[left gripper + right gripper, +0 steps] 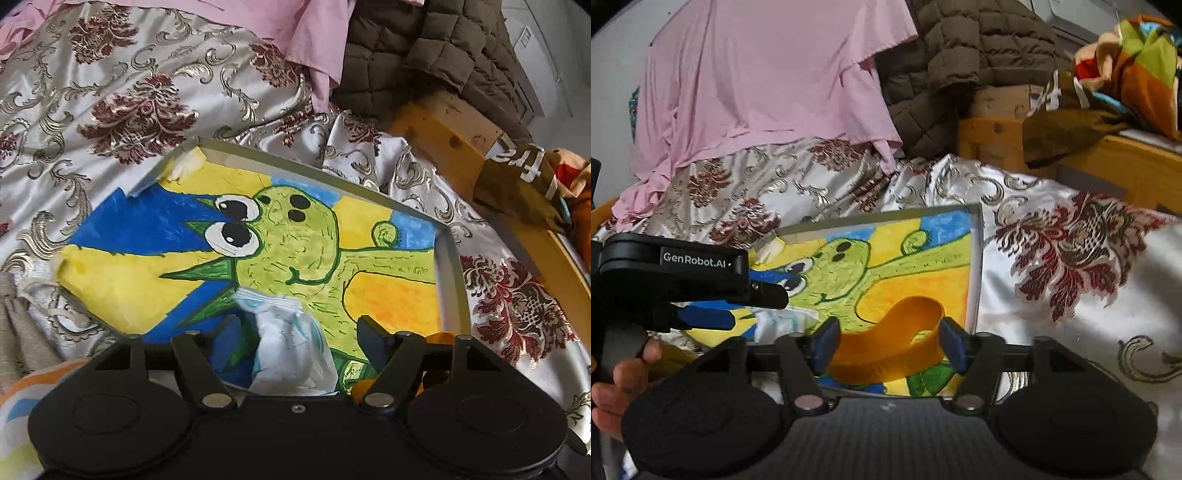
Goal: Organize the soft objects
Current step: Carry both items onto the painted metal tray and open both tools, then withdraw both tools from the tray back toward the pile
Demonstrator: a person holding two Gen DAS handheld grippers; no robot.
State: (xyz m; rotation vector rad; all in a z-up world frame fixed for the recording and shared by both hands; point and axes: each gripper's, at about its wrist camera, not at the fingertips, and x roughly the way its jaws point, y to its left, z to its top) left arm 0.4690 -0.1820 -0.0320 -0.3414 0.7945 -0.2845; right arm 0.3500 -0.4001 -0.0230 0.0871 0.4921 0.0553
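Observation:
A shallow tray with a painted green creature on yellow and blue [448, 258] lies on the bed; it also shows in the right wrist view [977, 258]. My left gripper [295, 343] stands open around a crumpled white and light-blue face mask [291, 347] that rests on the tray. My right gripper [890, 341] is open with a curled yellow-orange band [905, 343] between its blue pads [825, 343]. The left gripper [731, 306] shows at the left of the right wrist view, with the mask [783, 319] at its tips.
A satin bedspread with red floral pattern [129, 110] covers the bed. A pink garment [757, 81] and a brown quilted jacket [960, 62] lie at the back. A wooden bed frame [1108, 158] and a colourful cloth [1137, 70] are at the right.

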